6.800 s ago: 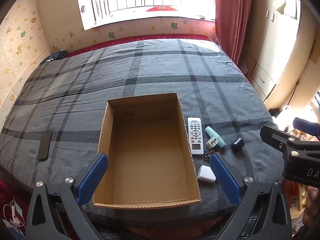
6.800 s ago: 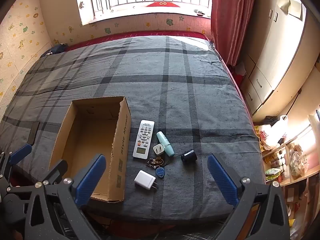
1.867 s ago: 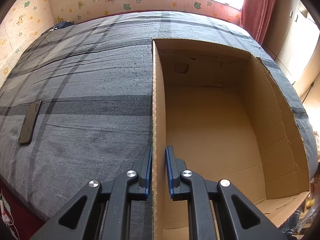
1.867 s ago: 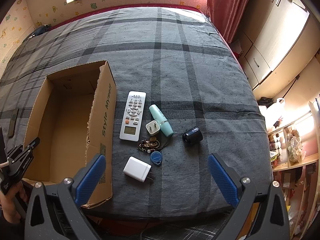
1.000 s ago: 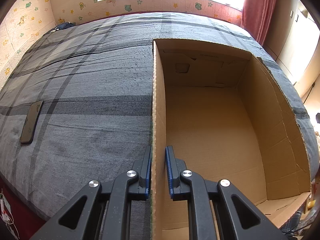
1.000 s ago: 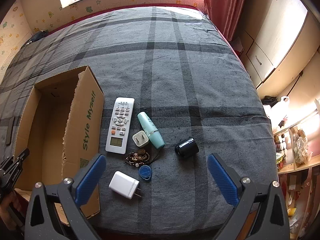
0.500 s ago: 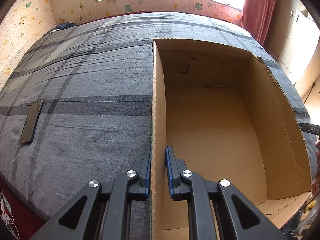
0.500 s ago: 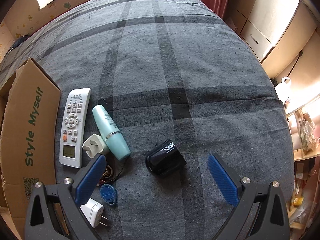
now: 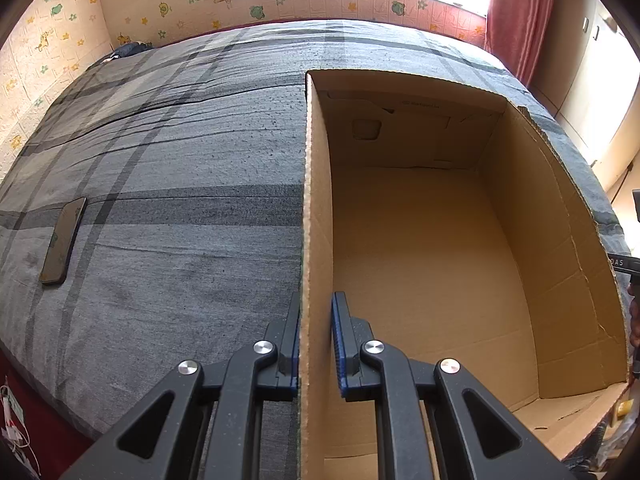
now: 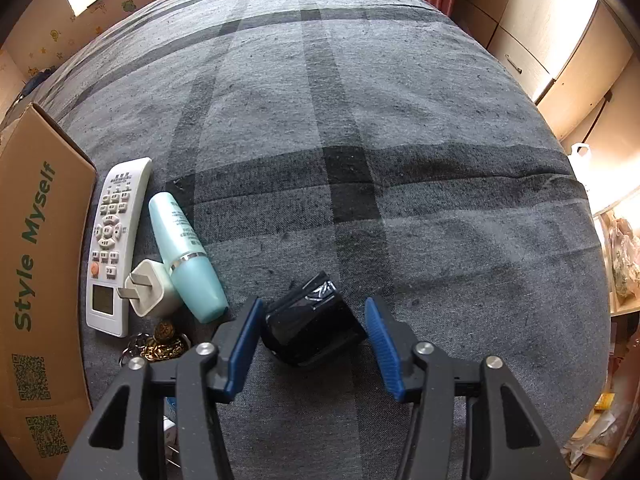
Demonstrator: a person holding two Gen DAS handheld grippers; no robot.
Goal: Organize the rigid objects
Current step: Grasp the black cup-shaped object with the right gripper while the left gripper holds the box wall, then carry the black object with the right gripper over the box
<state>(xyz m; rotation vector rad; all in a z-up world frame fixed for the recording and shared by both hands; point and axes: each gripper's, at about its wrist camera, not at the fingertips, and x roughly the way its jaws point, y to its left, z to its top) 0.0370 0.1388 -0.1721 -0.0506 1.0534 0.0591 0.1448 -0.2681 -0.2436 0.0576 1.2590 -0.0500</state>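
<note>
Glossy black cylindrical container [image 10: 312,326], lying sideways between the closing right tool [image 10: 314,334], pads not pressing. Left tool [image 9: 316,330] clamps one cardboard box [image 9: 316,200] wall. One remote [image 10: 114,240], one mint bottle [image 10: 186,256], one white charger [image 10: 150,288].

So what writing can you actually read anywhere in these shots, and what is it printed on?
"Style Myself": green letters on the outer side of the cardboard box.
Two QR codes lower on that side: no words.
Remote control button labels: too small.
Print on the mint tube: too small.
White mark on the black object: unreadable.
</note>
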